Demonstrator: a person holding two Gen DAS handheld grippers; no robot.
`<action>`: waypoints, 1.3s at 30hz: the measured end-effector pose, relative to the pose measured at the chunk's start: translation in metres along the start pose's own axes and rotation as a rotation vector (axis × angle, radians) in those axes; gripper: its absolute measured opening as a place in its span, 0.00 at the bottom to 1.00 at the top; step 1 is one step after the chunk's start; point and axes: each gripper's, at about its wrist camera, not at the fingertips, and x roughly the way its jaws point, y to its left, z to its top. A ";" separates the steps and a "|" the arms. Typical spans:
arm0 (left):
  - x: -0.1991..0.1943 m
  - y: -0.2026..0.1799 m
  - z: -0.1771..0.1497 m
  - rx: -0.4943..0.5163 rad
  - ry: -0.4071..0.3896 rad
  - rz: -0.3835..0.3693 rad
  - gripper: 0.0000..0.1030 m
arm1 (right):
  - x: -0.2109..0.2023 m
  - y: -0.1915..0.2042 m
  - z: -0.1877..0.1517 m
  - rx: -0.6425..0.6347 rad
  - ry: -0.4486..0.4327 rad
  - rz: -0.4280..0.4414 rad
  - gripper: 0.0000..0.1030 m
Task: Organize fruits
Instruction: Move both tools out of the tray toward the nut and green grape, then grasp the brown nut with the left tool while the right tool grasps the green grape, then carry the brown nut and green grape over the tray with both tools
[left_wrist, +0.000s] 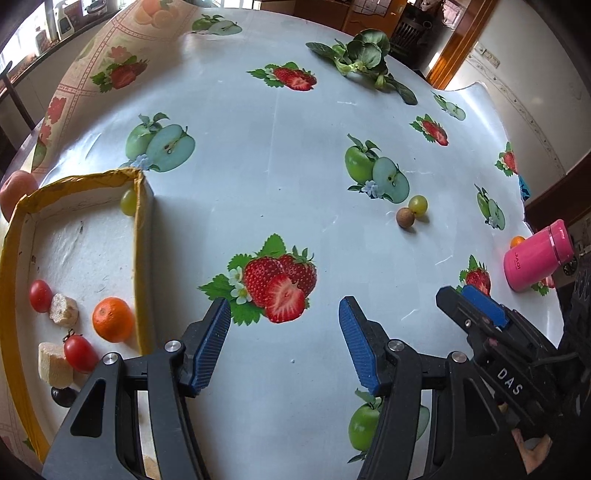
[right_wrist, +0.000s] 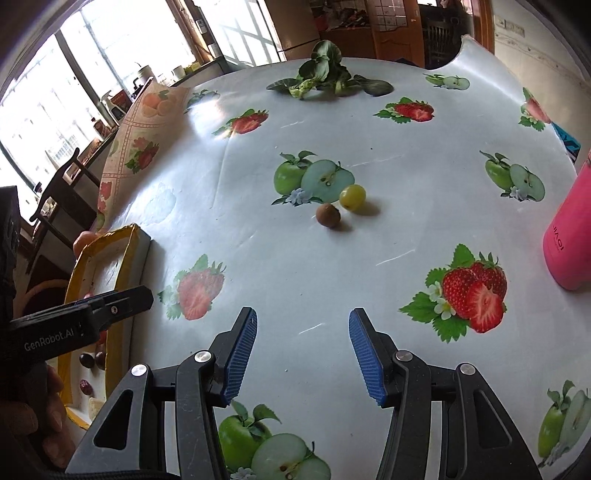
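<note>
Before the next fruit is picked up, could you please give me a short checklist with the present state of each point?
1. Right gripper open with nothing between the jaws: ok.
2. Left gripper open with nothing between the jaws: ok.
3. Green grape and small brown fruit still loose on the tablecloth, not in the tray: not ok.
4. Path from right gripper to these two fruits free: ok.
5. The two fruits stand close together, so one could roll: cannot tell.
6. Free room in the tray: ok.

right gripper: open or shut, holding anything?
Open, empty. The right gripper shows bare tablecloth between its blue pads; nothing touches them.
</note>
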 end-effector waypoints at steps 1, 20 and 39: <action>0.004 -0.006 0.002 0.011 0.003 -0.006 0.58 | 0.003 -0.006 0.006 0.011 -0.001 -0.002 0.52; 0.063 -0.068 0.036 0.090 0.047 -0.058 0.58 | 0.085 -0.030 0.084 0.018 0.043 -0.005 0.25; 0.098 -0.119 0.059 0.194 -0.007 -0.054 0.19 | -0.007 -0.072 0.028 0.150 -0.087 -0.008 0.24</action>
